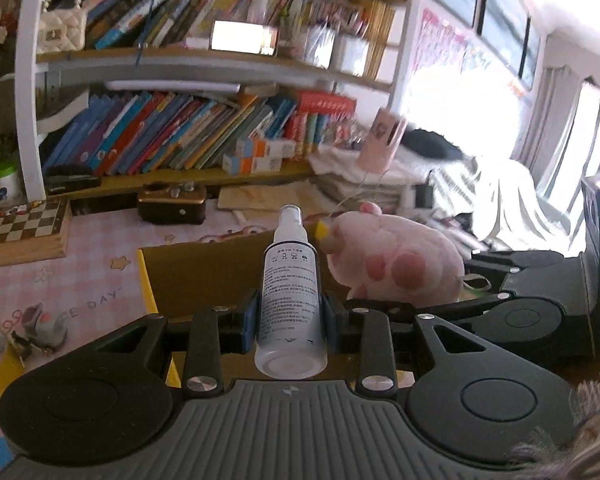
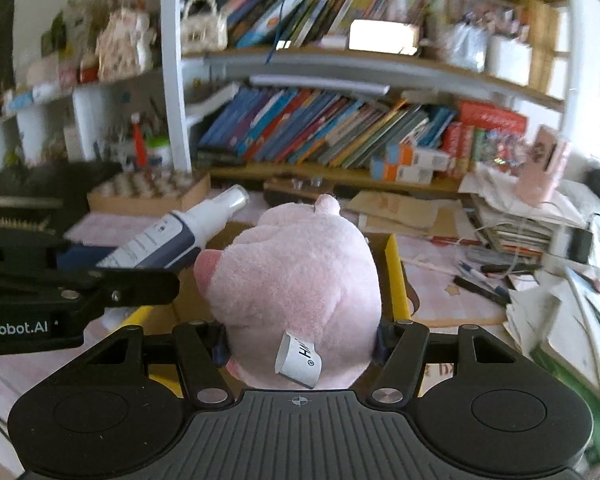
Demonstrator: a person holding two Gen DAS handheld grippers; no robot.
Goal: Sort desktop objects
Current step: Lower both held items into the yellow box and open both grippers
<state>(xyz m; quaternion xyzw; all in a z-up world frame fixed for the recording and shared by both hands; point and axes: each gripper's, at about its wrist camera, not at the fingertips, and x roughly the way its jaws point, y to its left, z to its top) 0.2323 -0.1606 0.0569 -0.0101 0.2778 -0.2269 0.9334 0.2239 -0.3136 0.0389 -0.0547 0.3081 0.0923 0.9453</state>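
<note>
White plastic spray bottle with a dark blue band and printed label (image 1: pixel 290 292): clamped round its lower body by the left gripper (image 1: pixel 289 320), blue pads pressed to both sides, nozzle pointing forward and up. Gripped low, probably so the nozzle end goes in first and the base clears the fingers on release.

Pink plush toy, soft pile, with darker pink paw pads (image 2: pixel 296 280): squeezed between the jaws of the right gripper (image 2: pixel 300 346), closed in on its rear bulk; white sewn-in tag (image 2: pixel 298 360) hangs out toward the camera. Fabric dents at the jaws, so the hold looks firm.

Both items are carried side by side, close together, above an open brown cardboard box with yellow edges (image 1: pixel 204 276). It sits on the tabletop covered in pink patterned cloth (image 1: pixel 80 276). Box looks like the sorting bin; judged step is lowering both loads in. Neither touches the box floor as far as visible.

Loose pens and paper stacks (image 2: pixel 512 232) lie to the right, unsorted.
</note>
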